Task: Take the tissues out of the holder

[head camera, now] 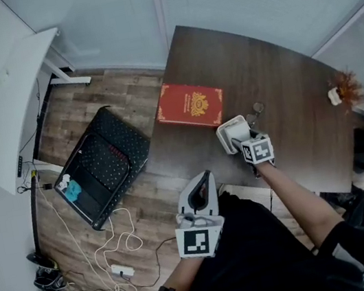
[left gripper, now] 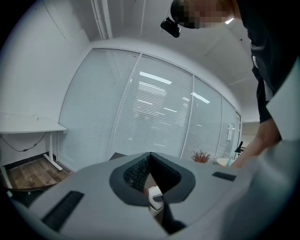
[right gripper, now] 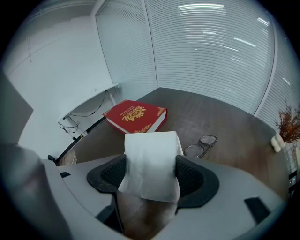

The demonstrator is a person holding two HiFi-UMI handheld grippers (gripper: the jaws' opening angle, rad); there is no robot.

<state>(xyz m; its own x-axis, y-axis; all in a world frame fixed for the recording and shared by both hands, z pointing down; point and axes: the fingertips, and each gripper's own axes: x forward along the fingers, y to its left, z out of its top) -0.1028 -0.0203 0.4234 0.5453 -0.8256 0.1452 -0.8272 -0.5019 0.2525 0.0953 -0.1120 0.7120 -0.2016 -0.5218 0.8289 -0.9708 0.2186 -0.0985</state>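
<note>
- The right gripper (right gripper: 151,177) is clamped on the tissues (right gripper: 150,150). The white folded stack fills the gap between its two dark pads, touching both.
- The step in hand looks like the draw-out. It should go best as a straight pull along the line of the holder (head camera: 232,134), with a steady squeeze so the outer sheets do not slip off the rest.
- I would watch that the light holder does not ride up with the stack — it stands free on the table (head camera: 283,88), with nothing pinning it.
- In the right gripper view the tissues sit dead centre and run from the pads toward upper centre. Their near edge hangs loose over bare wood, and the holder itself is mostly hidden behind them.
- In the head view the holder lies at centre frame, just up-left of that gripper.
- The left gripper (left gripper: 150,157) is closed on nothing and held low, off the table's near edge.
</note>
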